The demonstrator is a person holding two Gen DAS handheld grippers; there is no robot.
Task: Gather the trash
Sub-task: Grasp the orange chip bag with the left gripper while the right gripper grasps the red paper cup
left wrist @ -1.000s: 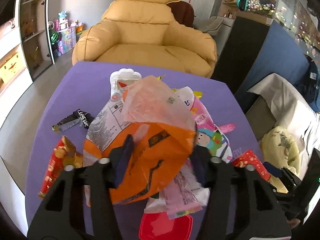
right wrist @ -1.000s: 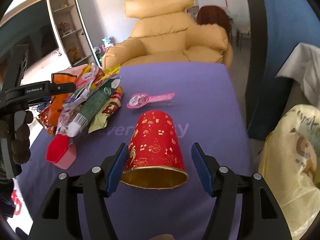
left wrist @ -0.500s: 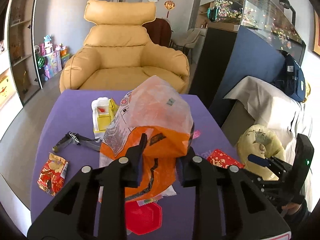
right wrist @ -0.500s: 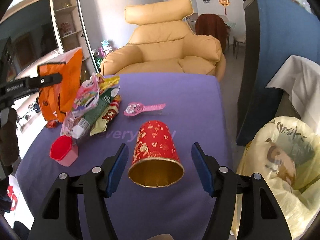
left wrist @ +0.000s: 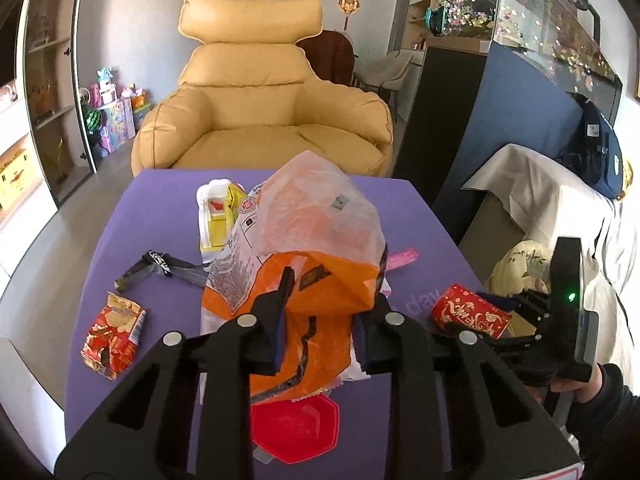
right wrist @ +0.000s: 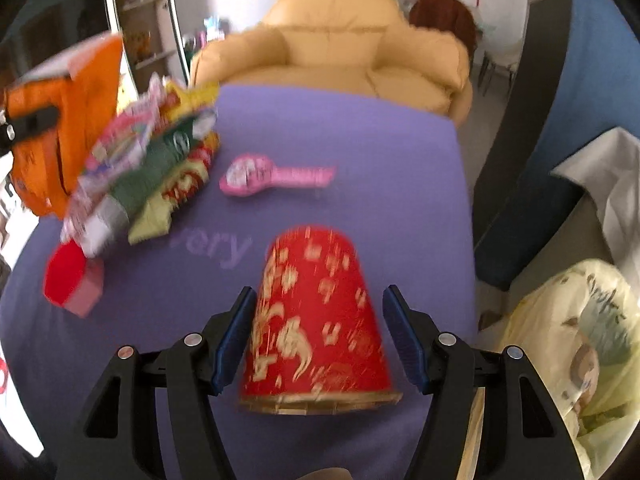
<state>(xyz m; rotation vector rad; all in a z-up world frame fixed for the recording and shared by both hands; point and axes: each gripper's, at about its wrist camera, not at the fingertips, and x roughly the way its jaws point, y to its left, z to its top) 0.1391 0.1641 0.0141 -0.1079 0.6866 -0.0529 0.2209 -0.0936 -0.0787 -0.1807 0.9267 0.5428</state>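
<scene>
Trash is spread over the purple table. In the left wrist view, an orange bag is clamped between the narrowed jaws of the left gripper and is held up above the other wrappers. On the table are seen a red snack packet, a black wrapper, a yellow and white package and a red octagonal lid. At the right, the right gripper is seen beside a red cup.

In the right wrist view, which is blurred, the red cup lies on its side between the wide-open jaws of the right gripper; the pads are not pressed on it. A pink wrapper lies beyond it, a heap of wrappers at the left, and a yellow trash bag off the table at the right.
</scene>
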